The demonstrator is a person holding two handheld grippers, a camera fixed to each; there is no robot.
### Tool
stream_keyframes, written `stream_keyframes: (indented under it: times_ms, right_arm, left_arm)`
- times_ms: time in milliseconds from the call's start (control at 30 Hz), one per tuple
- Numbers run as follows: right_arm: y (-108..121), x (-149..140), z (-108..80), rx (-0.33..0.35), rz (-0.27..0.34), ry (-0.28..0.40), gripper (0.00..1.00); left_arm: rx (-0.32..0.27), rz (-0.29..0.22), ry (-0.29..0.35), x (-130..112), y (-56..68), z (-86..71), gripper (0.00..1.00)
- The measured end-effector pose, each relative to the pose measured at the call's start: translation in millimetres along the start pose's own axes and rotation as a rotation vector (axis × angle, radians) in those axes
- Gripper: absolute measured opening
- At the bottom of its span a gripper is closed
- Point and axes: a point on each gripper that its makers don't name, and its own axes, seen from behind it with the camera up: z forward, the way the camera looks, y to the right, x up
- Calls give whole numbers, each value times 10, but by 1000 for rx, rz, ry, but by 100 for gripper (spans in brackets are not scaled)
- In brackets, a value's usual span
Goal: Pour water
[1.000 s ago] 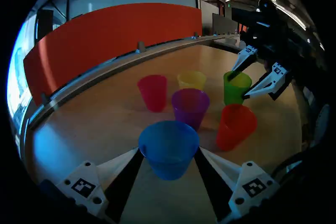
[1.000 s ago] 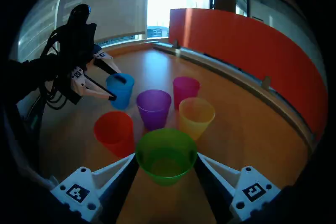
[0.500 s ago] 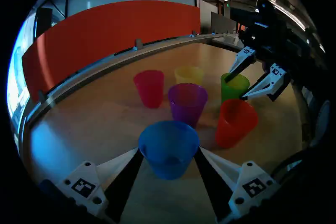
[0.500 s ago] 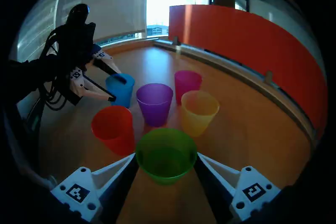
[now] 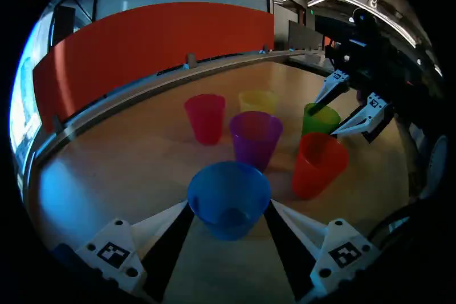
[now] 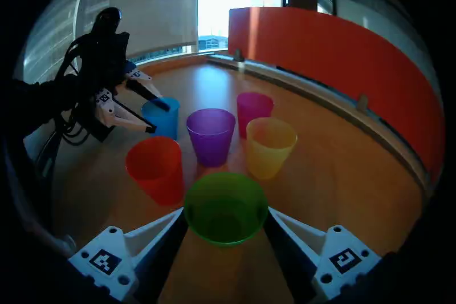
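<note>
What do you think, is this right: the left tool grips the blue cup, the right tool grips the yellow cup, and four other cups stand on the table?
Not quite. The right tool grips the green cup, not the yellow cup, which stands on the table; the right gripper view shows this. The left tool does grip the blue cup.

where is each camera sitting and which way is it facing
Left gripper view: rides on the left gripper, facing along its fingers at the blue cup they hold; the right gripper and a dark arm show far right.
Right gripper view: rides on the right gripper, facing along its fingers at the green cup; the left gripper and arm show at left.
Shared: both held cups, the purple cup, red cup and orange wall.
</note>
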Motion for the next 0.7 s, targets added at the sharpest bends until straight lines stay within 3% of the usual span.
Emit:
stream_keyframes:
  times_ms: [267, 400, 700]
  right_arm:
    - [4, -22, -4, -11, 17, 10, 92]
    - [-11, -56, 9, -11, 22, 2, 96]
    - [-31, -152, -34, -14, 24, -13, 100]
  left_arm:
    - [-9, -6, 3, -25, 11, -4, 86]
    - [-9, -14, -7, -35, 2, -2, 99]
    - [-3, -21, -26, -74, -19, -35, 99]
